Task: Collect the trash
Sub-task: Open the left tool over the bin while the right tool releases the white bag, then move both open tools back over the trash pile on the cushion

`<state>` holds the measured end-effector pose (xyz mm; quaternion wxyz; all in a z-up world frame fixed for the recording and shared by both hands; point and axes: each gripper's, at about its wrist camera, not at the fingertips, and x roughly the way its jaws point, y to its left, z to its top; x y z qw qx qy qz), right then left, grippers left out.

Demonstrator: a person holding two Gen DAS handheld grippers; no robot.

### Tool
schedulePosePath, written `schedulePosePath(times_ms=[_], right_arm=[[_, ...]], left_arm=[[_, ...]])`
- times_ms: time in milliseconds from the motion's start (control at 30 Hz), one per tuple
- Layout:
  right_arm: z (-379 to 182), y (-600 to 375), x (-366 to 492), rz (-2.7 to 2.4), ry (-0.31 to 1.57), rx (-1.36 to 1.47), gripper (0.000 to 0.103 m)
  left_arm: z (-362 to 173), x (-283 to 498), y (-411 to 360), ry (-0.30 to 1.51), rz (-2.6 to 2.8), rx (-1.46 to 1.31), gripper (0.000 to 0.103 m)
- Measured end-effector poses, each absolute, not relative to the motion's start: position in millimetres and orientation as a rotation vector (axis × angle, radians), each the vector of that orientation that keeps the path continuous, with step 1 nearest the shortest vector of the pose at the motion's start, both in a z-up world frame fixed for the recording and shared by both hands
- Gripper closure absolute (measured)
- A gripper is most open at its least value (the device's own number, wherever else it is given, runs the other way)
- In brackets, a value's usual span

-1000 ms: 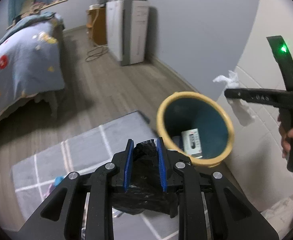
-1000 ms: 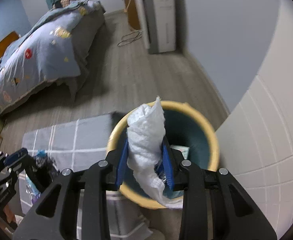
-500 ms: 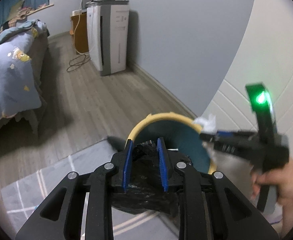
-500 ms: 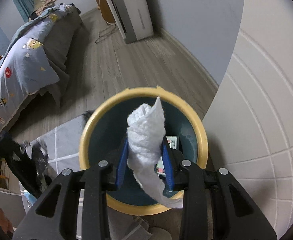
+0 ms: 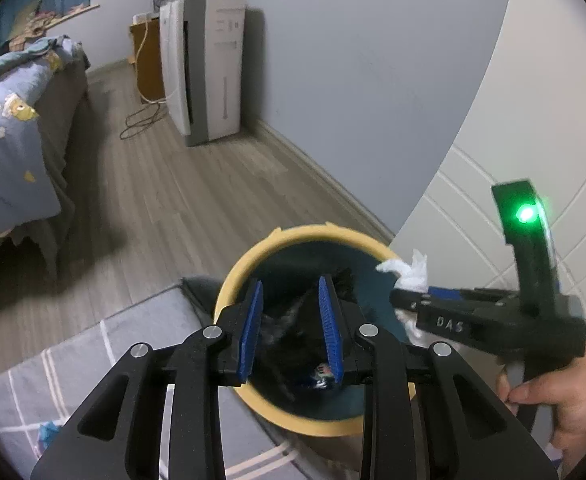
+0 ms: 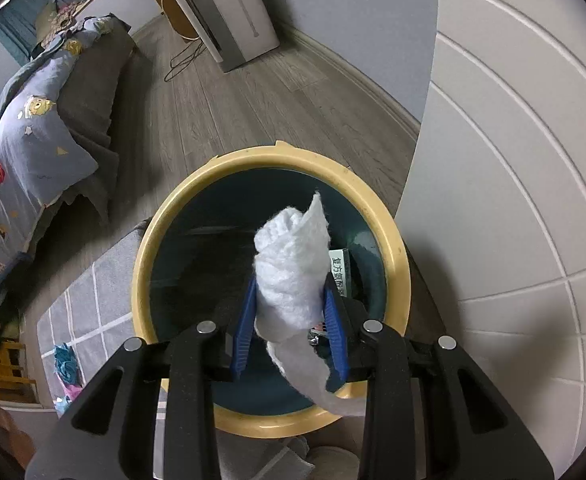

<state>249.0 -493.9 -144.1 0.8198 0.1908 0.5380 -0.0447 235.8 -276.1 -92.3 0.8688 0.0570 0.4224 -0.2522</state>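
From the left wrist, the left gripper is hanging directly above the mouth of the yellow-rimmed bin, pointing down into it. Its blue pads have just been spreading, and the crumpled black wrapper is sitting loosely between them, blurred, apparently slipping toward the bin's dark inside rather than being pinched (a gap shows beside the left pad). At the bin's right rim, the right gripper is reaching in sideways with a white tissue poking up from its tip.

From the right wrist, the right gripper is clamping the white tissue between its pads, the wad's long axis running along the fingers, its tail dangling over the bin's near rim. The bin's opening is lying straight below and ahead of the fingers (a printed carton is already lying inside). The left gripper looks nearer to finishing its drop; the right one needs only to part its fingers.
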Motion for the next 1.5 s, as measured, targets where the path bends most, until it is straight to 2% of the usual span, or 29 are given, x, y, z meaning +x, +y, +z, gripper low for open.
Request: schedulePosePath(times_ms=[267, 367, 400, 467, 533, 600, 633, 700, 767, 800, 900, 967, 1200, 1500], right_arm=[[-150.4, -488.2, 255.2, -0.063, 1.158, 0.366, 0.071], [-152.9, -482.6, 257.2, -0.057, 1.17, 0.344, 0.067], [-153.1, -481.9, 257.2, -0.061, 1.17, 0.343, 0.061], [-152.5, -481.5, 257.5, -0.063, 1.166, 0.352, 0.049], [-151.7, -481.0, 257.5, -0.058, 1.16, 0.361, 0.048], [-151.1, -481.0, 258.0, -0.055, 1.158, 0.361, 0.045], [-150.7, -481.0, 257.8, -0.058, 1.156, 0.359, 0.042], [-147.7, -480.9, 257.1, -0.07, 1.146, 0.356, 0.023], [-144.4, -481.0, 257.2, -0.076, 1.14, 0.355, 0.02], [-143.5, -481.1, 257.5, -0.08, 1.138, 0.356, 0.016], [-139.7, -480.8, 256.3, -0.093, 1.127, 0.352, 0.007], [-137.5, -479.0, 255.5, -0.097, 1.128, 0.347, 0.006], [-127.4, -458.3, 254.1, -0.067, 1.128, 0.29, 0.006], [-114.2, -398.5, 251.1, 0.017, 1.118, 0.151, 0.006]], left_arm=[[-108.5, 232.9, -271.0, 0.91, -0.497, 0.143, 0.074], [-110.3, 235.0, -263.6, 0.917, -0.472, 0.141, 0.069], [-110.0, 235.3, -261.7, 0.918, -0.466, 0.141, 0.067], [-108.2, 235.5, -257.7, 0.911, -0.449, 0.143, 0.05], [-105.9, 235.0, -254.9, 0.899, -0.44, 0.143, 0.046], [-105.9, 234.3, -253.3, 0.899, -0.437, 0.145, 0.045], [-106.6, 234.2, -251.7, 0.9, -0.435, 0.147, 0.045], [-107.2, 233.3, -249.6, 0.899, -0.426, 0.15, 0.04], [-108.5, 230.9, -244.5, 0.896, -0.41, 0.151, 0.031], [-108.9, 230.6, -241.9, 0.897, -0.405, 0.148, 0.03], [-110.6, 228.4, -230.0, 0.906, -0.372, 0.135, 0.018], [-110.5, 226.7, -222.7, 0.91, -0.351, 0.134, 0.012], [-98.8, 215.3, -184.8, 0.91, -0.291, 0.117, 0.009], [-74.8, 178.4, -92.8, 0.896, -0.186, 0.031, 0.008]])
